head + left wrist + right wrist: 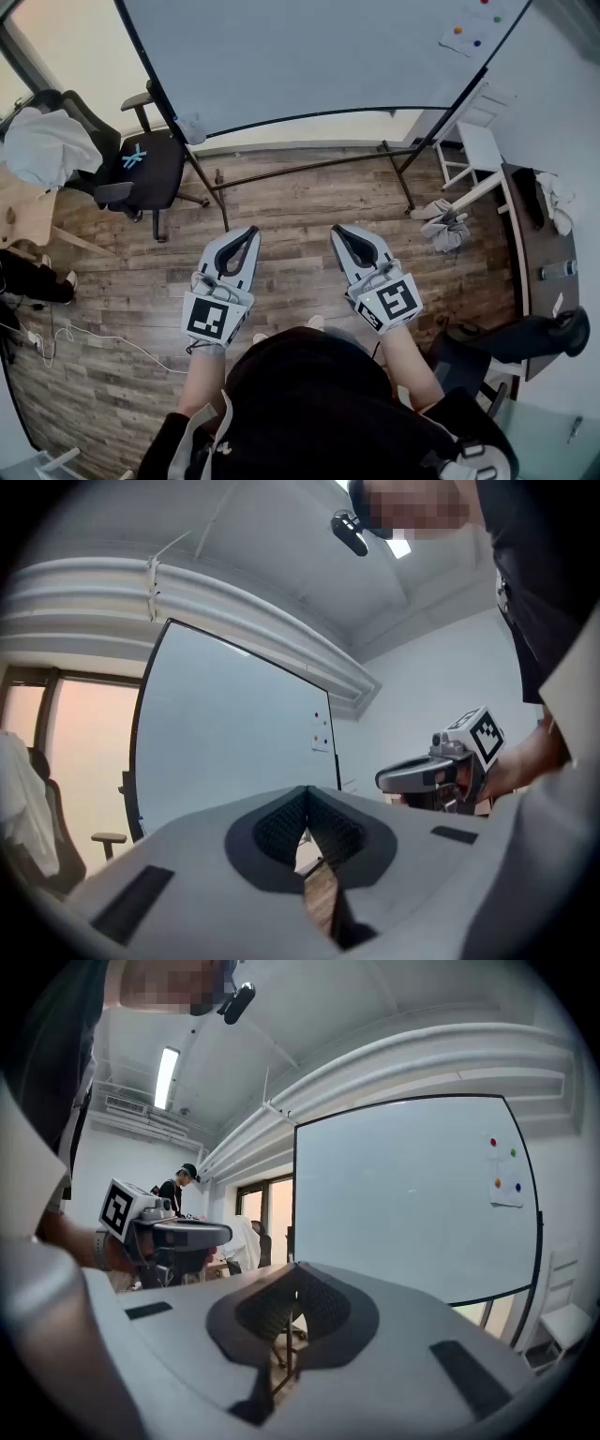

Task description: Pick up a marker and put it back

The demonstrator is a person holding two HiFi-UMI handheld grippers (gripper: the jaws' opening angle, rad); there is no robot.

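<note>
Jaws on the left gripper (250,231) and right gripper (336,231) meet with nothing between them. Both point level at the whiteboard (309,56), apparently a ready pose. No marker is discernible; presumably it rests at that board.

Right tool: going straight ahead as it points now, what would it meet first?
The right tool would probably reach the whiteboard first; nothing shows in between, though depth is unclear.

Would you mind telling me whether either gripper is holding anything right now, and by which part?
Nothing is held: the left gripper and the right gripper are both shut, jaws together with nothing between them.
</note>
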